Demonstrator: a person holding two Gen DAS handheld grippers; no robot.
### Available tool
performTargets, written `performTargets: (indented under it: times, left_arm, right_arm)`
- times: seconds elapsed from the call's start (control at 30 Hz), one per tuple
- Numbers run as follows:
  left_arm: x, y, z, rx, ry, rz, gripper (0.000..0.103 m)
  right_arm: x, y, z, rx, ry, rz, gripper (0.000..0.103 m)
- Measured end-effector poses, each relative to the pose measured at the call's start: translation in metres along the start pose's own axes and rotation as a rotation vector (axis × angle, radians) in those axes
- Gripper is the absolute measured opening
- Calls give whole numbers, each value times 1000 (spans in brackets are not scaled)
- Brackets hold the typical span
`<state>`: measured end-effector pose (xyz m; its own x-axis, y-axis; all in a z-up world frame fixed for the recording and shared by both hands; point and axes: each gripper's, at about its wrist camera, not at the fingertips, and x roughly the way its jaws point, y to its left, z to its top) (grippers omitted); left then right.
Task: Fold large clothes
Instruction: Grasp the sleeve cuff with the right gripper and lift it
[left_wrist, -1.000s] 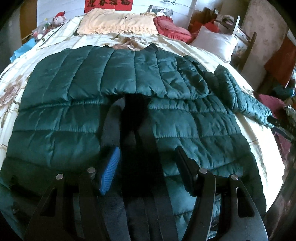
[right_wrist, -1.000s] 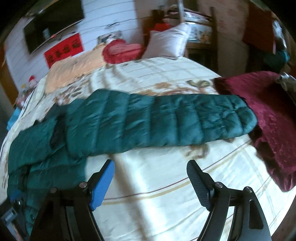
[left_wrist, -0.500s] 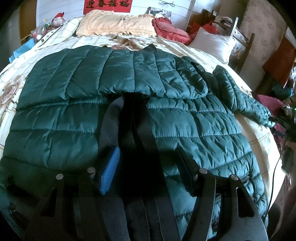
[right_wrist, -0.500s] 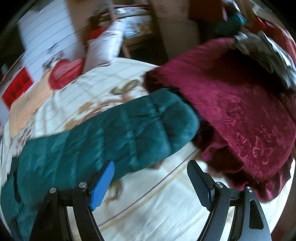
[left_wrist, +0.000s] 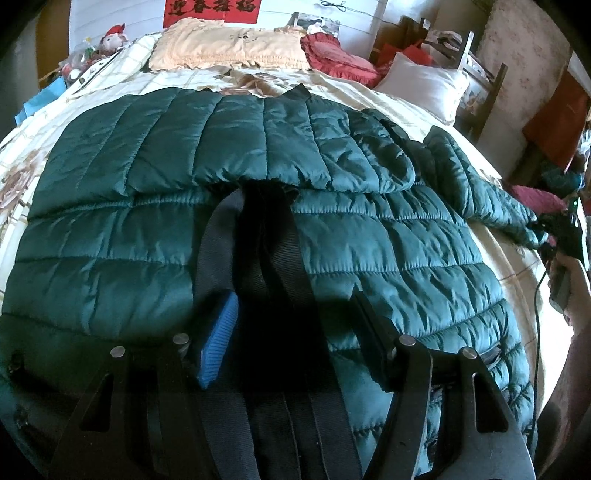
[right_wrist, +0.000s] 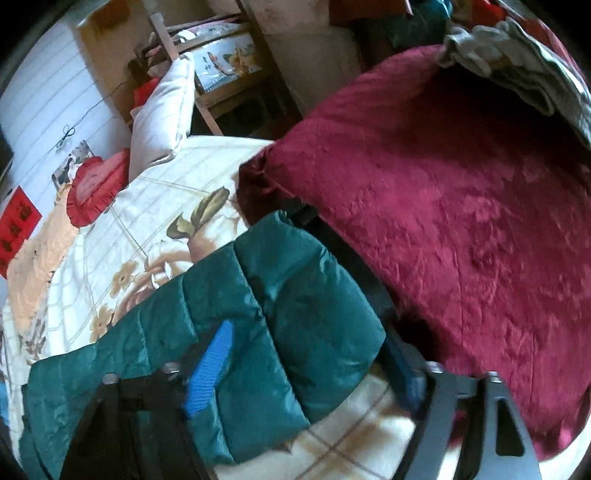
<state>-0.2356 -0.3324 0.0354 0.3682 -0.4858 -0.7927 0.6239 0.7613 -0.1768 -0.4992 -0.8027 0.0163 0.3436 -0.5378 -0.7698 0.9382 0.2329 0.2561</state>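
R tool (right_wrist: 295, 354) closing round jacket sleeve (right_wrist: 288, 295)

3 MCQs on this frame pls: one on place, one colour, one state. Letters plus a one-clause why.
1. Where does the jacket's outstretched sleeve end lie?
A. on the peach pillow
B. beside the dark red blanket
C. on the floor

2. What colour is the jacket?
A. dark green
B. yellow
C. white

3. What is between the right tool's fingers?
A. nothing
B. the white pillow
C. the sleeve end

B: sleeve end lies by the dark red blanket.
A: jacket is dark green.
C: right tool is closing with the sleeve end between its fingers.
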Motion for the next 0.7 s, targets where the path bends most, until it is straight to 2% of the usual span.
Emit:
performTargets:
  times: [0.07, 0.13, 0.3, 0.5, 0.7]
  left_arm:
    - [0, -1, -1, 2, -1, -2, 64]
    - [1, -1, -1, 4, -1, -3, 64]
    - [0, -2, -1, 6, -5, -2, 64]
    - [-8, -5, 0, 27, -15, 4, 64]
    - [-28, -2, 3, 35, -57, 6, 64]
  right_arm:
    - [-3, -3, 1, 15, -17, 18, 29]
    - [-12, -4, 4, 15, -37, 51, 19]
    - [-57, 6, 4, -38, -109, 163, 18]
    - [-103, 43, -11, -176, -169, 226, 18]
    - [-122, 79, -28, -268, -178, 269, 18]
